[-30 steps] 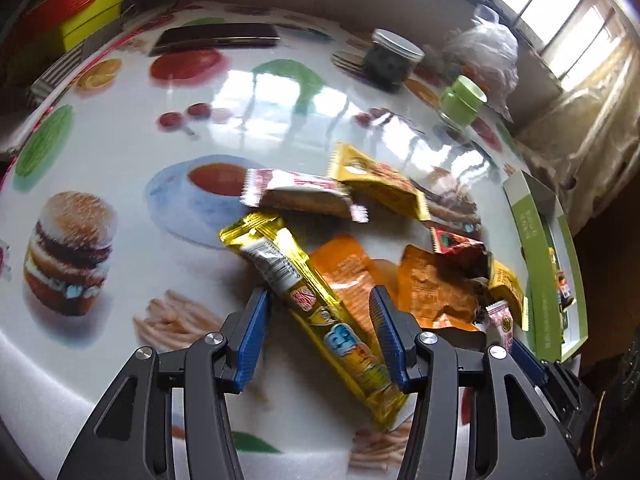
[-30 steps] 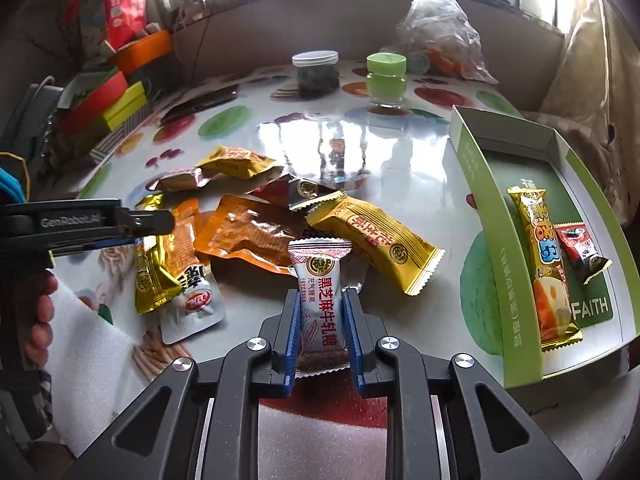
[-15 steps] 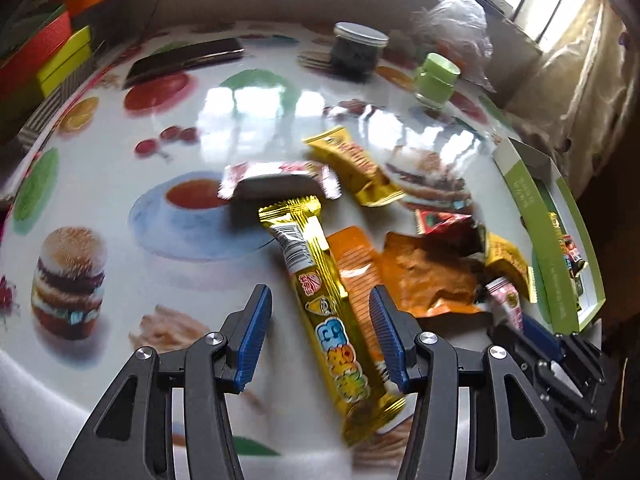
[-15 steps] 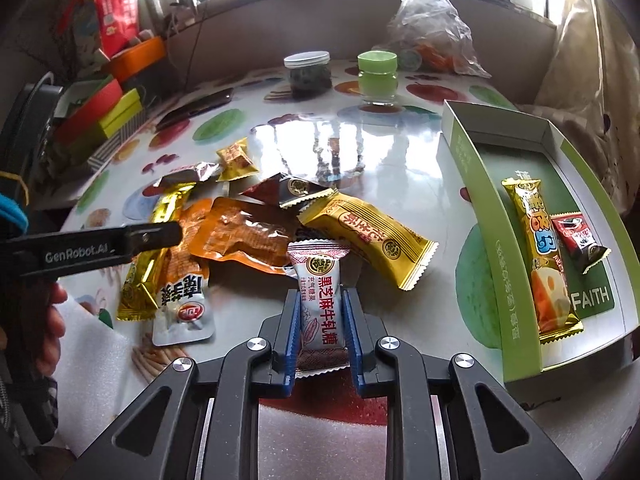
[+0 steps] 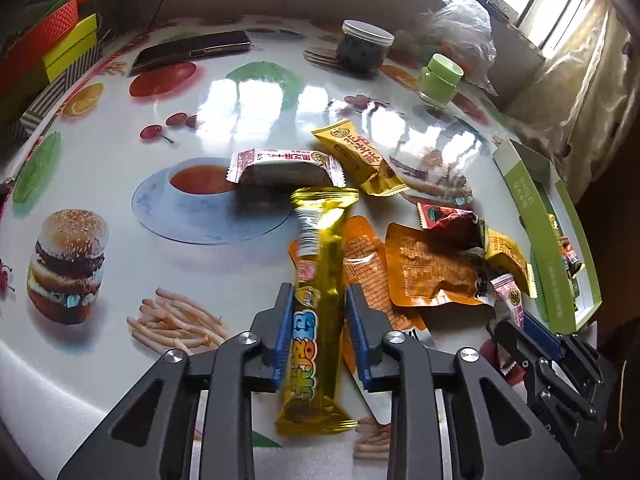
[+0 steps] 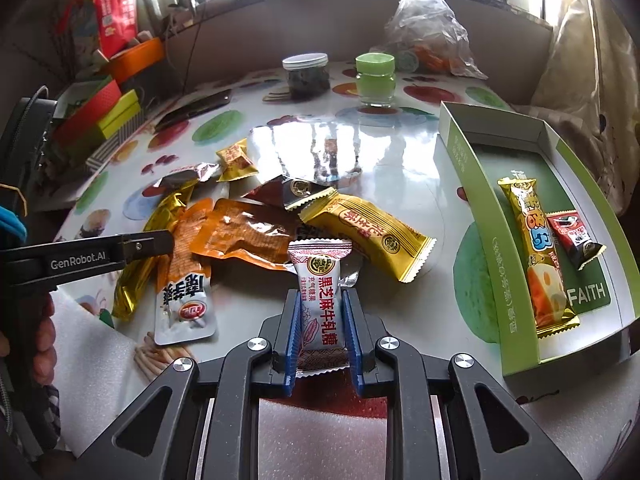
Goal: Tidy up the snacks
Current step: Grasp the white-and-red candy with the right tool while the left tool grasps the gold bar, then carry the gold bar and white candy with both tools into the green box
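Gripping two snacks at once, I am working from the loose pile toward the green box (image 6: 478,184) on my right. My left gripper (image 5: 318,312) has just been closing and its jaws are now pressing on the long gold snack bar (image 5: 316,280), taken near the lower half of its length, with the far end lying over the orange pouches (image 5: 424,272) on the surface (image 5: 120,272). My right gripper (image 6: 320,312) is closed on the white sesame candy (image 6: 320,292), holding it by its lower half with the printed face up.

I am judging both wrappers to be light, crinkly and slick. The gold bar looks soft and long, so I expect the free end to droop and drag when lifted; a hold nearer its middle would balance it better. The candy is short and firmer, and the present hold across its body seems sound.

Around me the yellow candy packet (image 6: 368,232) and a dark brown packet (image 6: 296,190) are lying just beside the white candy, and a pink-white packet (image 5: 284,164) is touching the far tip of the gold bar. These could be pulled along. The green box is already holding a similar gold bar (image 6: 536,256) and a small red packet (image 6: 574,236), leaving bare floor beside them. A jar with a clear lid (image 6: 306,74), a green jar (image 6: 375,78) and a phone (image 5: 192,50) are standing well apart, out of the way.
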`<state>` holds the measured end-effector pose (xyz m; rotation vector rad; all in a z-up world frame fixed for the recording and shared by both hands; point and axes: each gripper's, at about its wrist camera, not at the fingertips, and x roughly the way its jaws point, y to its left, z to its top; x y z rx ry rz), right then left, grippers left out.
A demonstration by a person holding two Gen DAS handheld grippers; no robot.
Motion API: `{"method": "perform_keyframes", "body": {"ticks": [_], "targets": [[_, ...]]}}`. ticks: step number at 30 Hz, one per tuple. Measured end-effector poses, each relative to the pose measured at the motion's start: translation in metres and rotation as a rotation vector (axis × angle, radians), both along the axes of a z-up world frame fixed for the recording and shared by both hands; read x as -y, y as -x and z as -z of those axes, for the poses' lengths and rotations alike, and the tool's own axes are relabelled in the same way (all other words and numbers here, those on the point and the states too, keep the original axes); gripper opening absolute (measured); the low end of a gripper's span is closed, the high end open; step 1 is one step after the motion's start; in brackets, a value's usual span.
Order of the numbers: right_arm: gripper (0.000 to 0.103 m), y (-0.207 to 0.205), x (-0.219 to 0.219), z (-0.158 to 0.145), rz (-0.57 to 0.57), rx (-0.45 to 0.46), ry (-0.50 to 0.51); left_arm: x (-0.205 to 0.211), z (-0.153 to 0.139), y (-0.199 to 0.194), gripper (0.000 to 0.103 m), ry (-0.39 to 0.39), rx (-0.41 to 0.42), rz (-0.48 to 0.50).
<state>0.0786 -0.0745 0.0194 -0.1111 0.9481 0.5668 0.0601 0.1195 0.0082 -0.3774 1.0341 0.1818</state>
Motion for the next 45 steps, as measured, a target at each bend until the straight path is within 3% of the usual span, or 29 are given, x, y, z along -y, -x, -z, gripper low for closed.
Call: {"method": "perform_keyframes", "body": {"ticks": [18,45], "targets": [[0.019,0.004,0.002,-0.010,0.010,0.023,-0.009,0.010,-0.018,0.002,0.024,-0.026,0.055,0.052],[0.019,-0.005,0.043,-0.049,0.120,0.109,-0.059,0.069,-0.057,-0.018,0.024,-0.041,0.143,0.202]]}}
